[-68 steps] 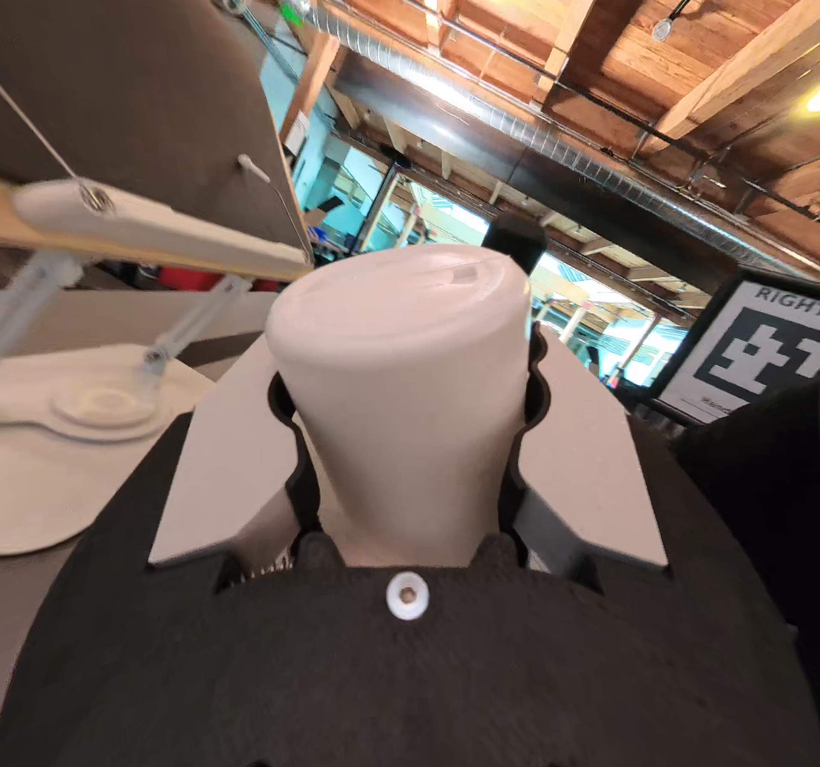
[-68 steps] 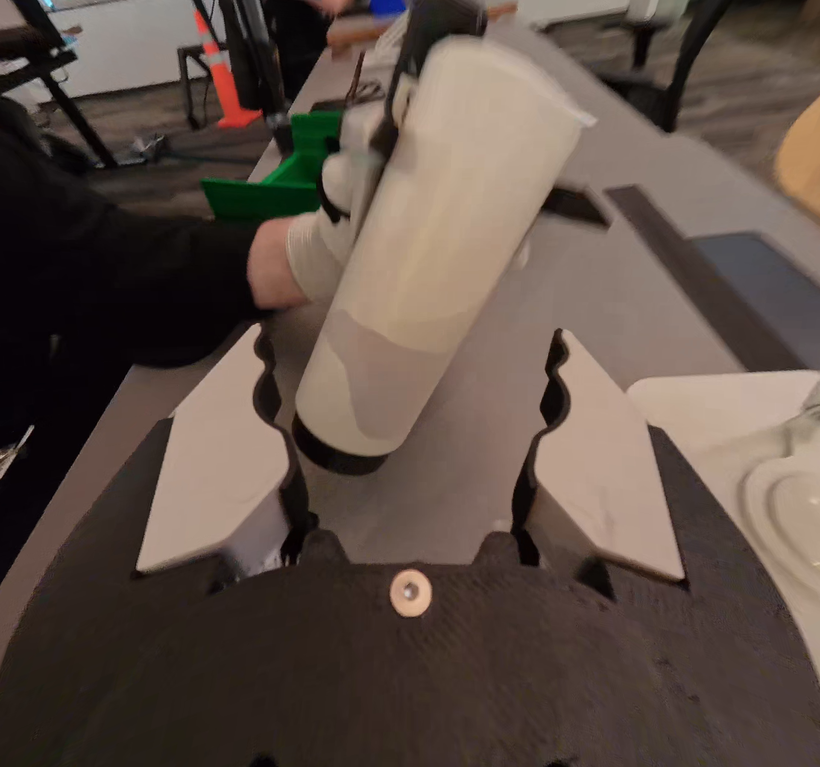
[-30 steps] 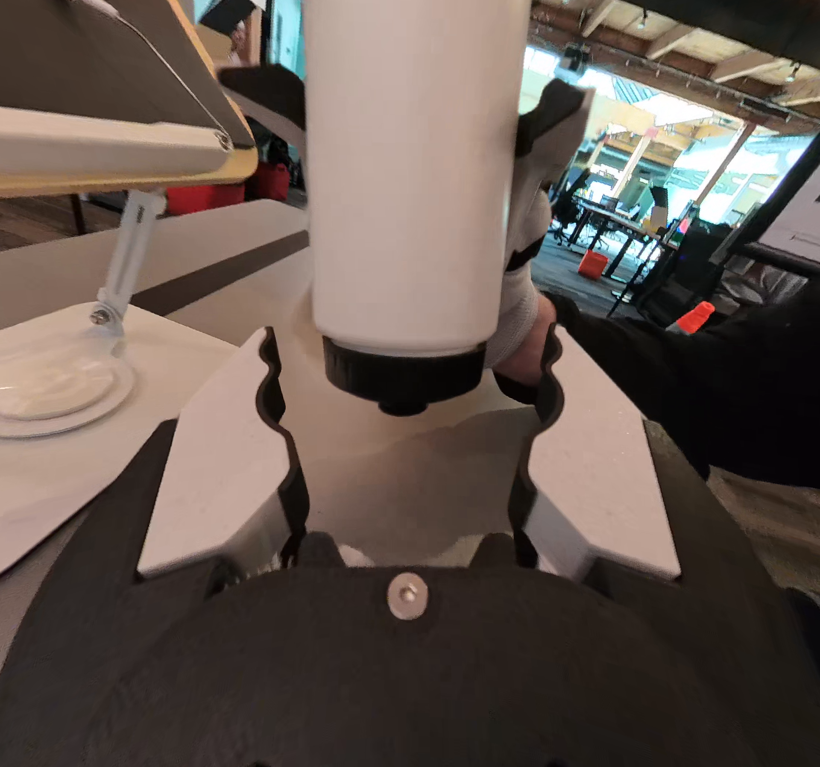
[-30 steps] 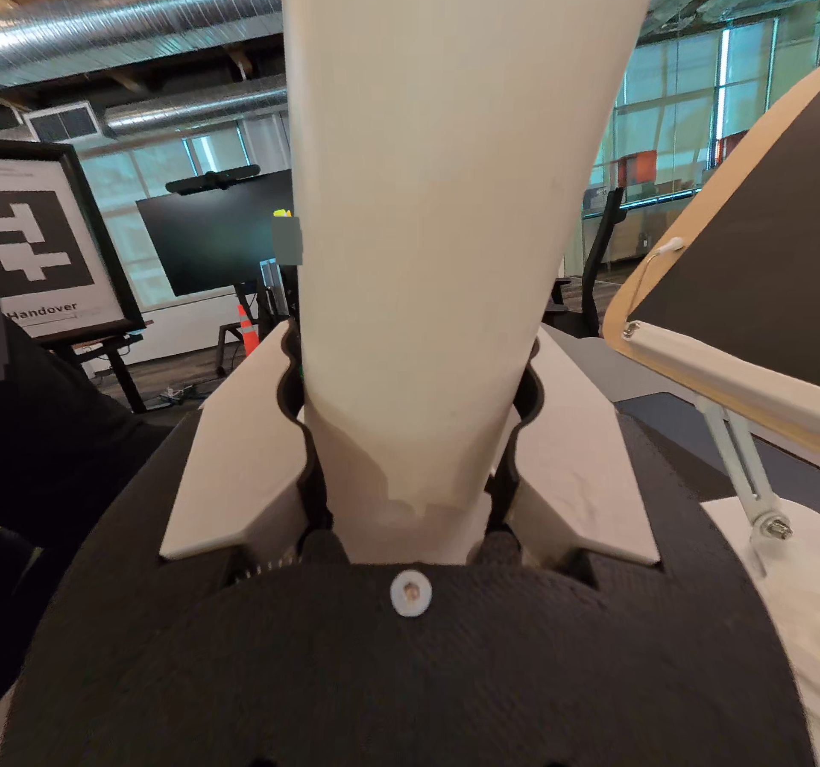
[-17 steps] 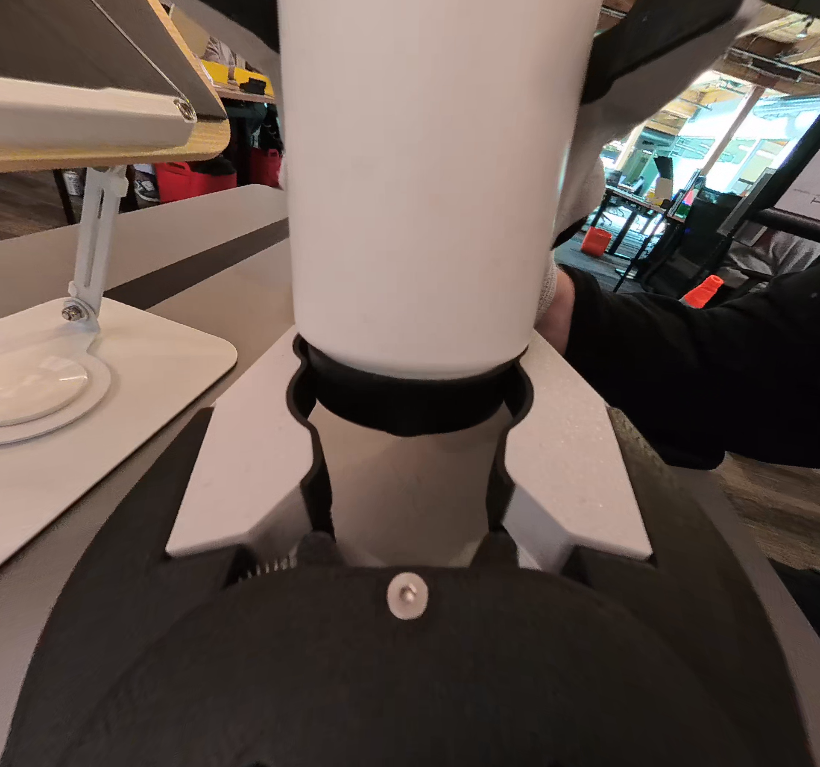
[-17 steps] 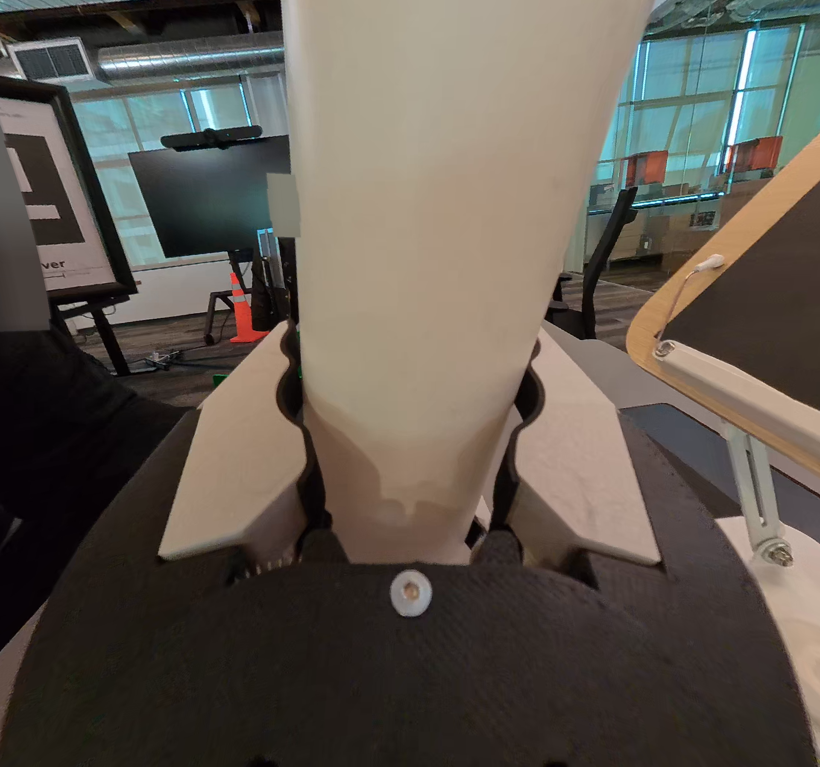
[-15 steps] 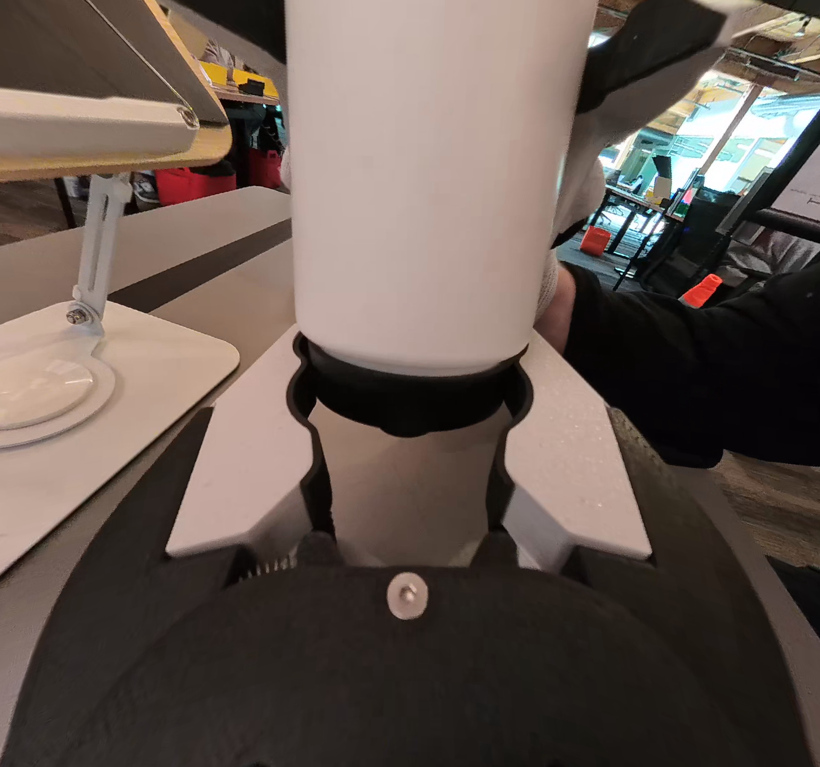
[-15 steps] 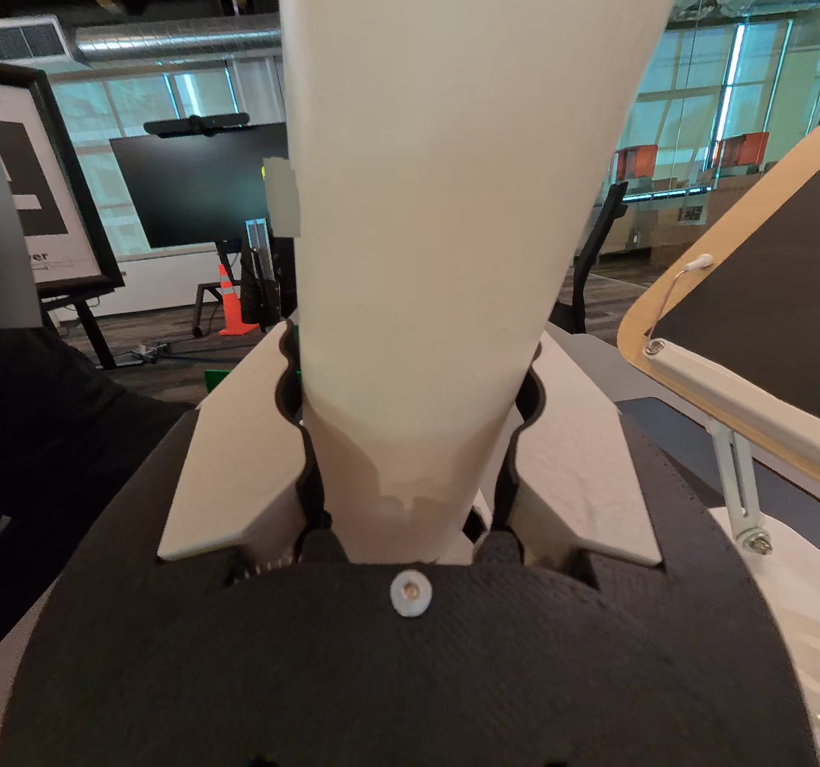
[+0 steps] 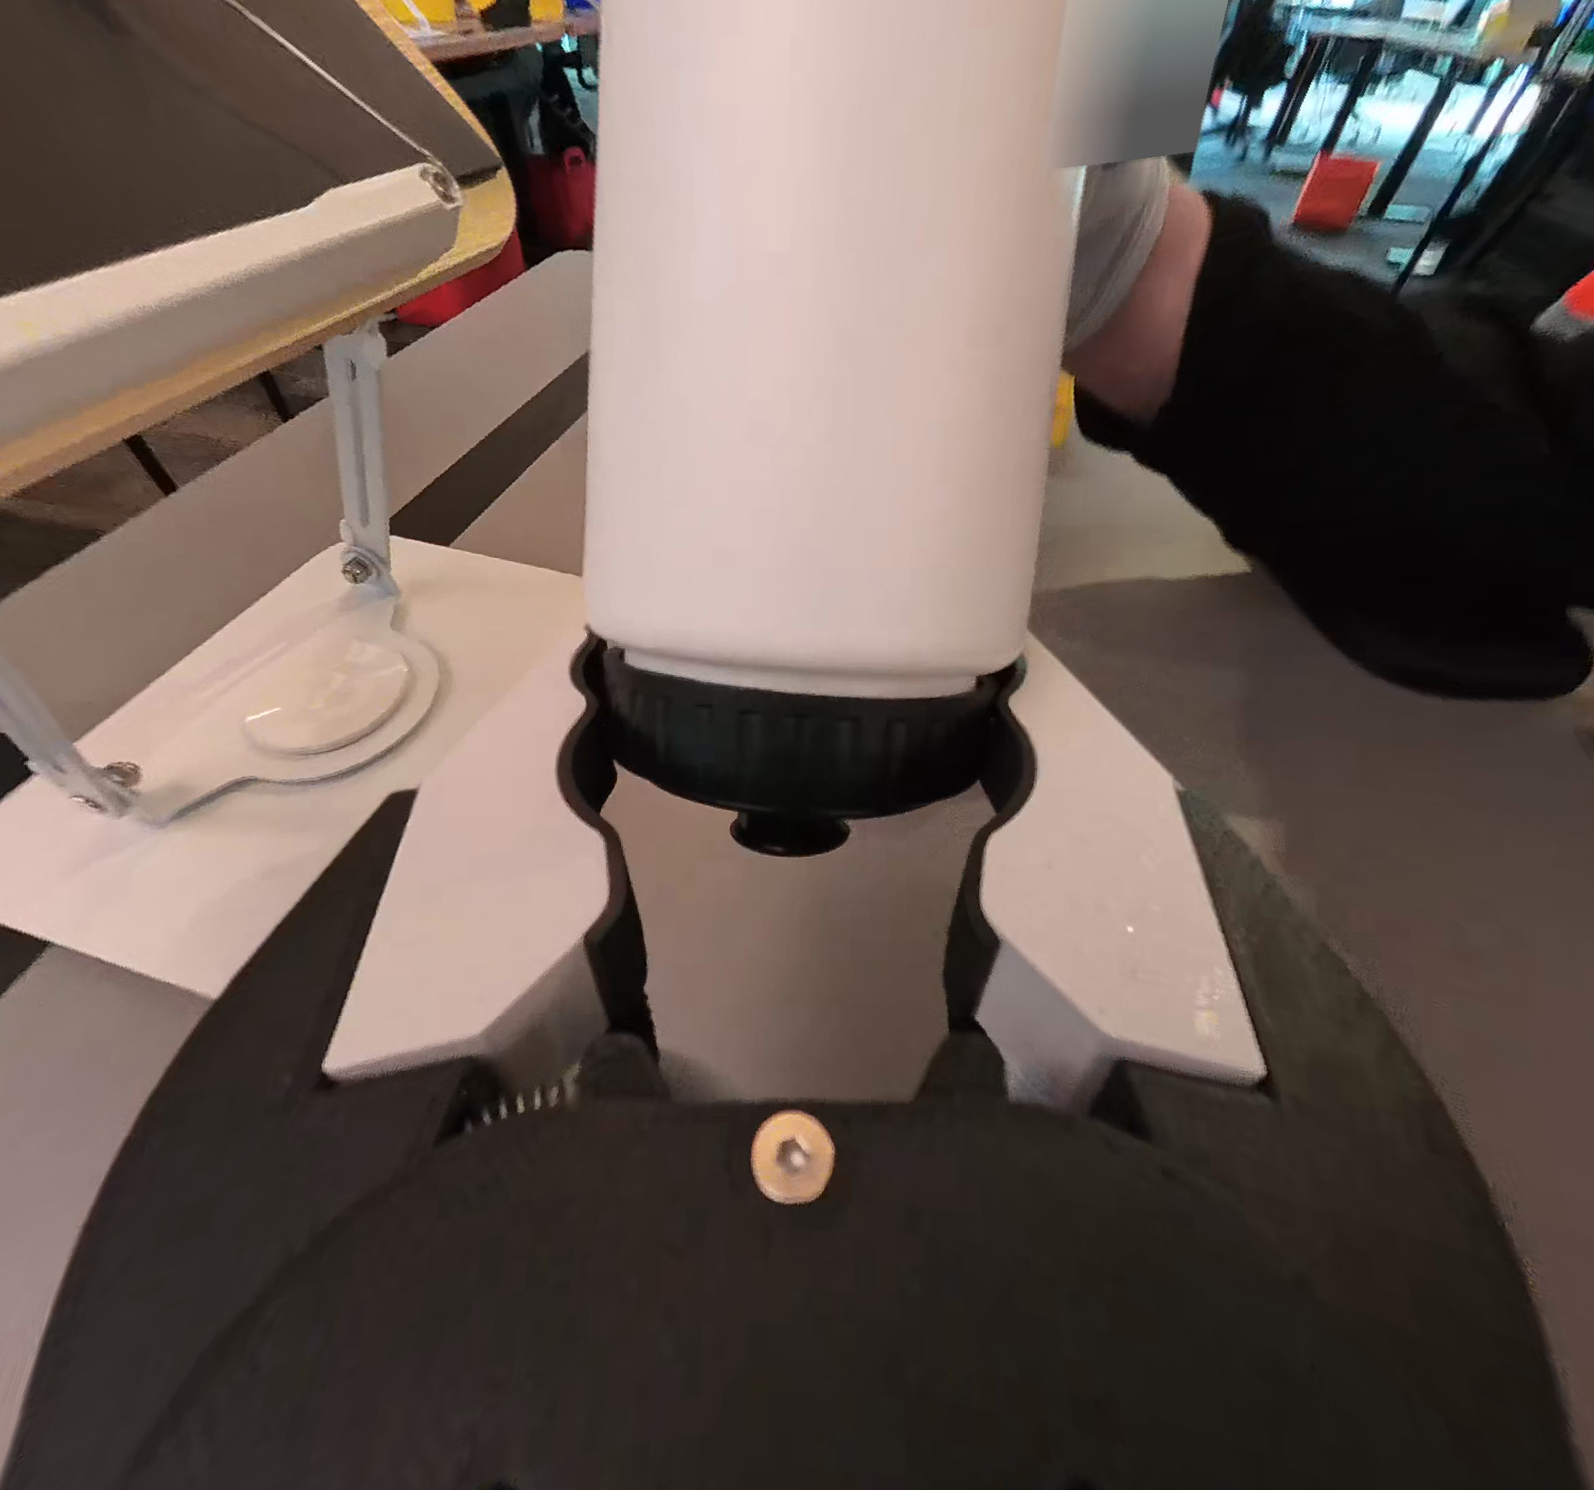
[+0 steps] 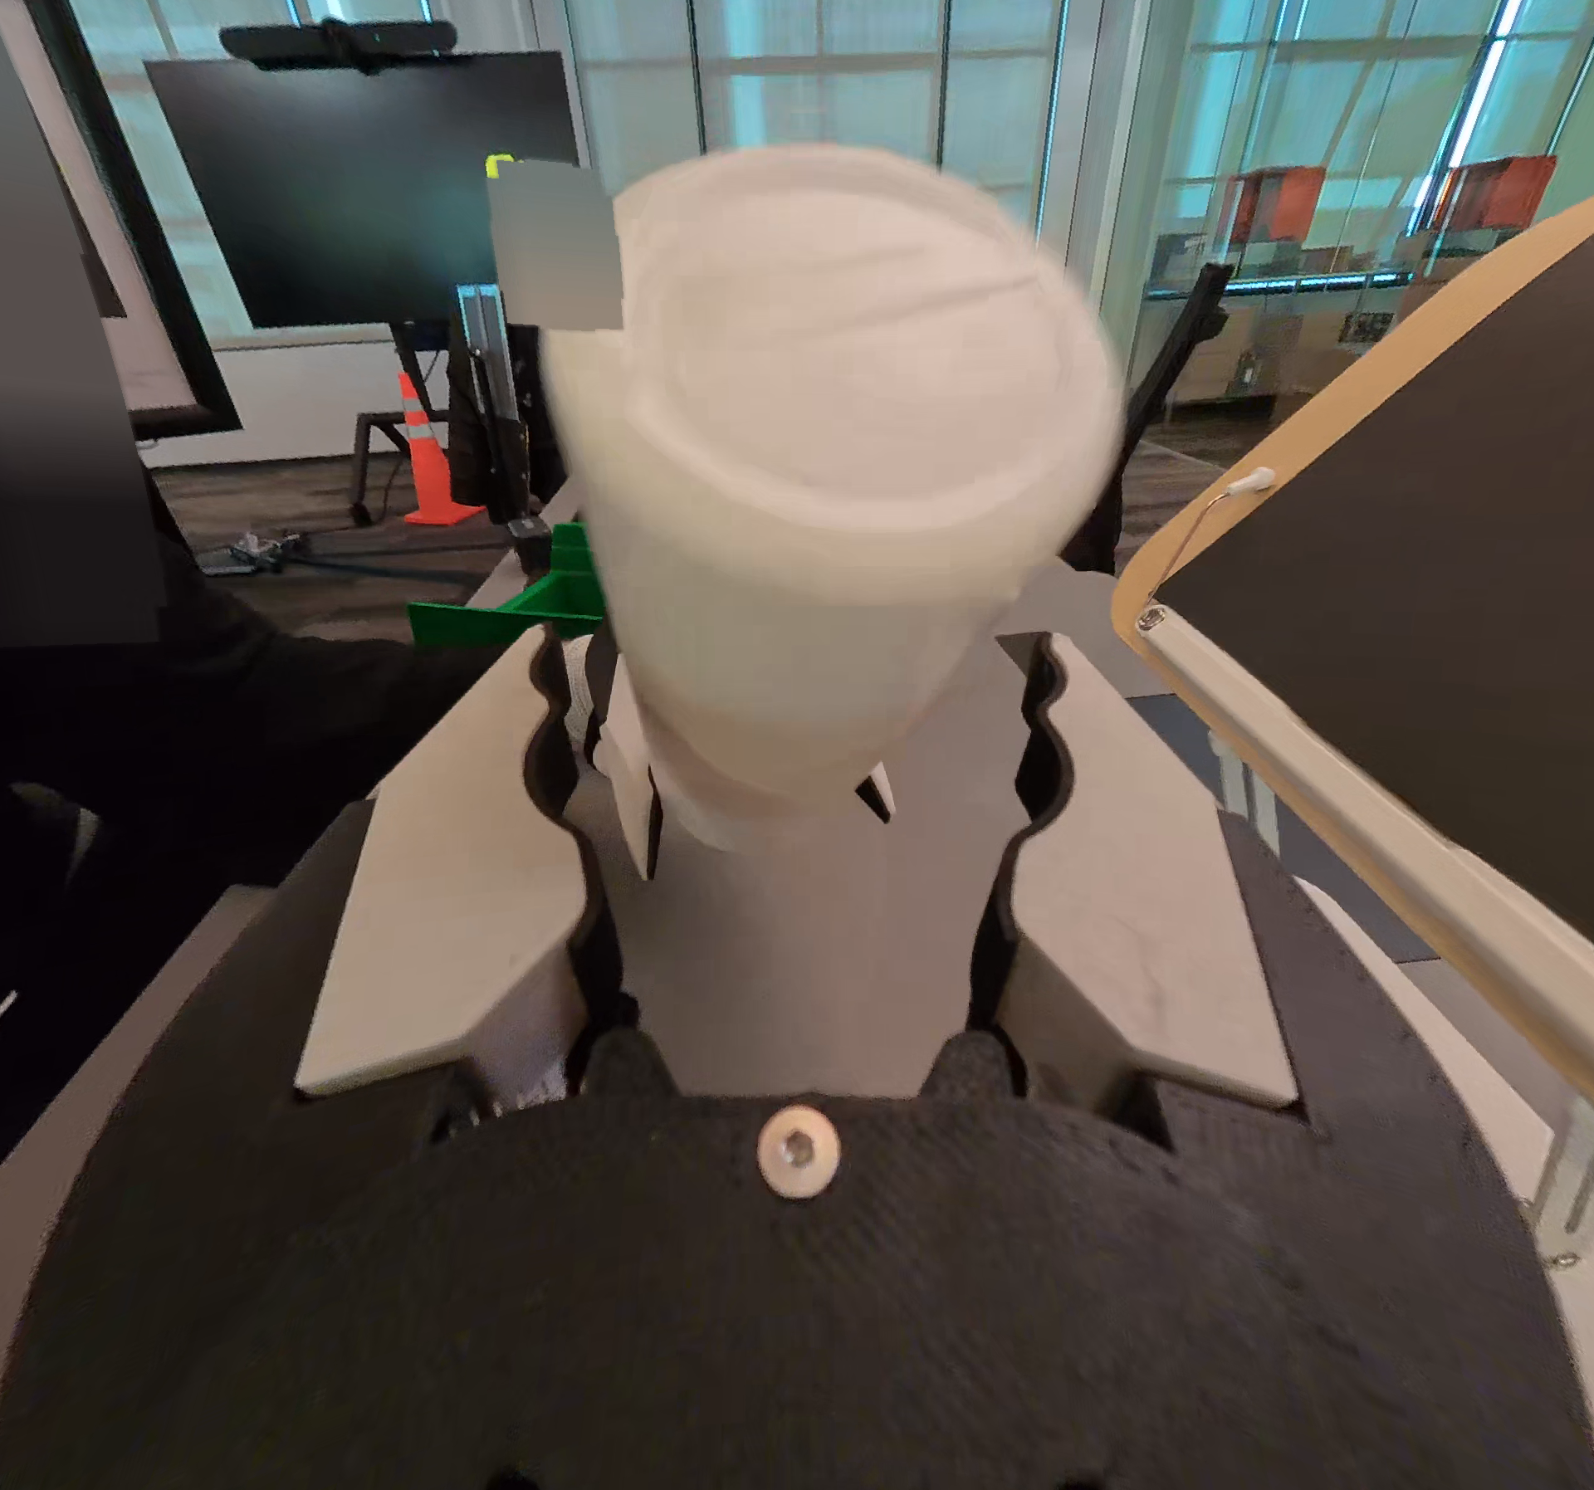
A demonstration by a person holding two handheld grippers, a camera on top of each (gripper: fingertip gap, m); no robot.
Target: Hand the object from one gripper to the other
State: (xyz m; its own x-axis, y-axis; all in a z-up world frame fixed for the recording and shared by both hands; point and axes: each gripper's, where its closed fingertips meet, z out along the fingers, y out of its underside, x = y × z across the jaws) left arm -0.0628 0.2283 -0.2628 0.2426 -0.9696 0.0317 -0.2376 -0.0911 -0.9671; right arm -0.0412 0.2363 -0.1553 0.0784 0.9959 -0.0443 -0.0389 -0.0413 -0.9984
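Note:
A white bottle [image 9: 819, 284] with a black screw cap [image 9: 798, 737] hangs cap-down. My left gripper [image 9: 802, 698] is shut on the cap, with both fingertips pressed against its ribbed sides. In the right wrist view the bottle [image 10: 828, 448] is blurred and shows its flat white base, just beyond my right gripper [image 10: 793, 655]. That gripper is open and empty, its fingers [image 10: 466, 853] spread wide and apart from the bottle. Below the bottle, the left gripper's fingertips [image 10: 625, 767] hold it.
A tilted wood-edged board on a white stand [image 9: 259, 724] is close on the left of the left wrist view and on the right of the right wrist view [image 10: 1380, 586]. A black sleeve [image 9: 1346, 448] reaches in. A green part [image 10: 509, 612] sits behind. Across from one pair of fingers to the other is roughly 11 cm.
My left gripper closed on the bottle's cap. My right gripper, which gripped the bottle's body, opened and drew back, so the bottle now stands clear of its fingers.

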